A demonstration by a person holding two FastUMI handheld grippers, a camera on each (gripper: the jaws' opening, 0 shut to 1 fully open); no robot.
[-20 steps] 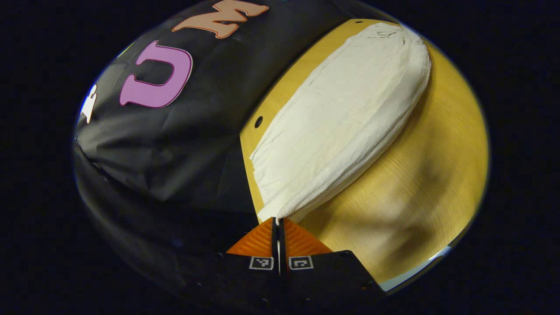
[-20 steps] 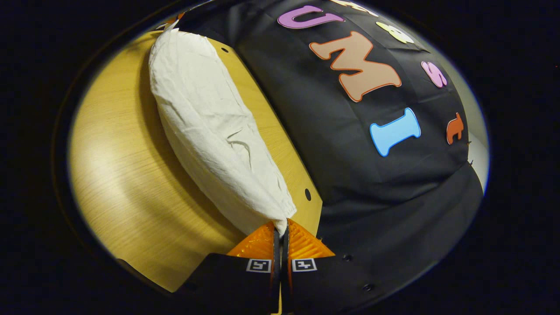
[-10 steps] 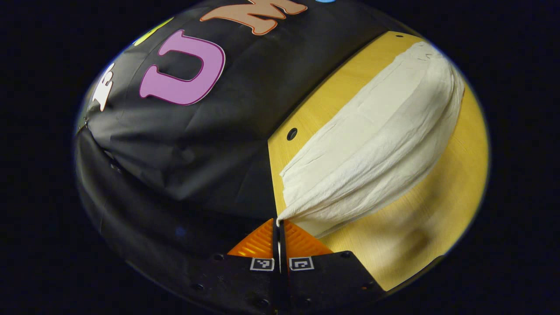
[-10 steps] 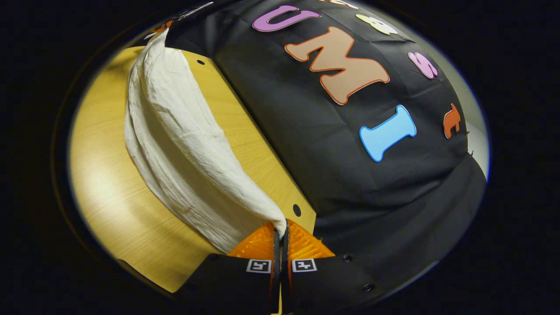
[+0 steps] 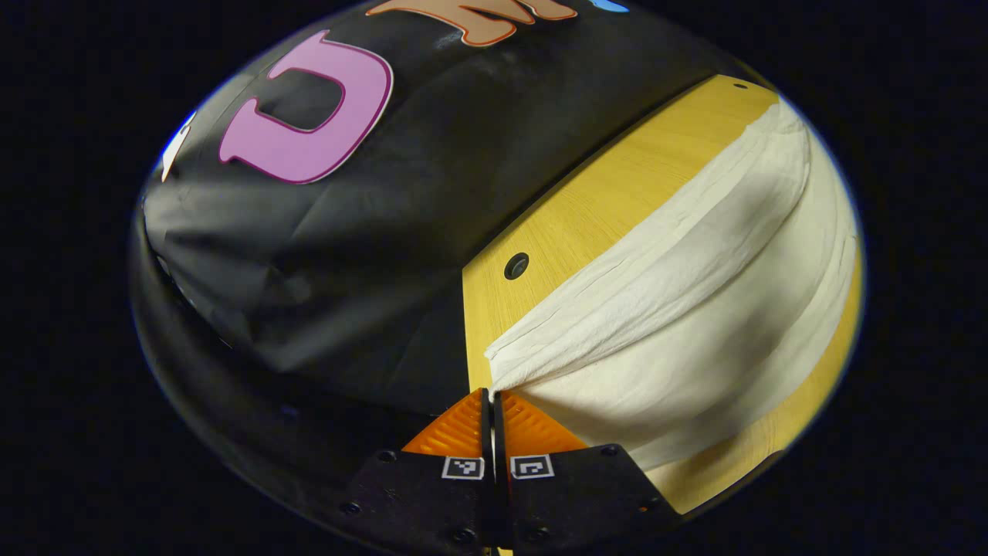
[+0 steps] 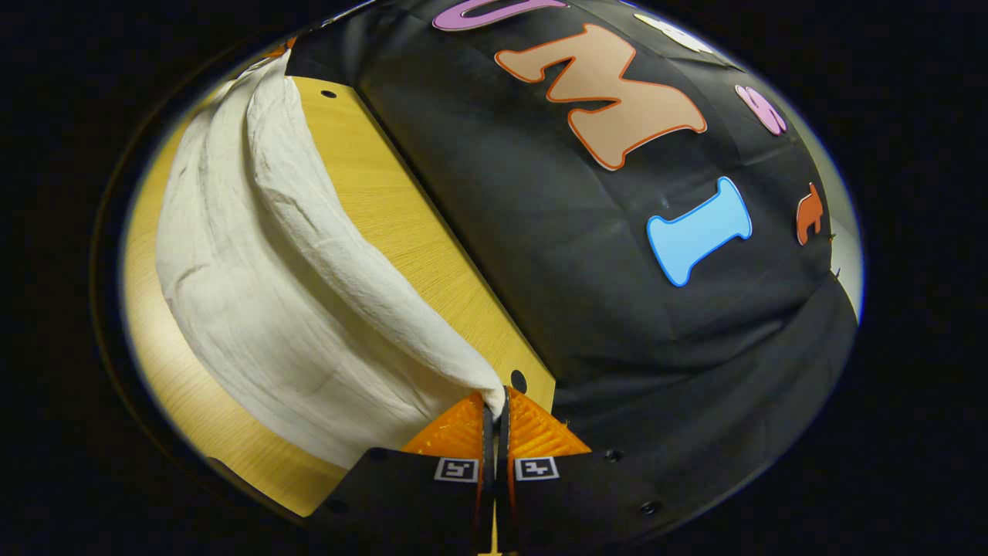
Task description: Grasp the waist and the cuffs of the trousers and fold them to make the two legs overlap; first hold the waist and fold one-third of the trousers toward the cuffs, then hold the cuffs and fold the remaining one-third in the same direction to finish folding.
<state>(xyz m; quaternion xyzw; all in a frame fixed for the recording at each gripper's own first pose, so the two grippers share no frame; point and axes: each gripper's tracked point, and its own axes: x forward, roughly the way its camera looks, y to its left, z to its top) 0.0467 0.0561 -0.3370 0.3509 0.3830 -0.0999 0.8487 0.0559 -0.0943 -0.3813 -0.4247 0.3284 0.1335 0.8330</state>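
Cream trousers [image 5: 695, 309] hang stretched above the wooden table [image 5: 602, 201], sagging in a broad curve toward it. In the left gripper view my left gripper [image 5: 492, 394] is shut on one end corner of the cloth. The right gripper view shows the same trousers [image 6: 255, 309] running away to the upper left, with my right gripper [image 6: 495, 398] shut on the opposite end corner. I cannot tell which end is the waist and which the cuffs. The table under the lifted cloth is hidden.
The table's far edge [image 6: 432, 224] meets the black cloth wall [image 6: 617, 293] close behind the trousers. Small round holes mark the tabletop near that edge [image 5: 516, 266]. Bare wood lies between the cloth and the wall.
Both grippers have lifted the far edge of the trousers off the table and drawn it toward the cameras, so the cloth now hangs in a deeper fold and bare wood shows behind it.
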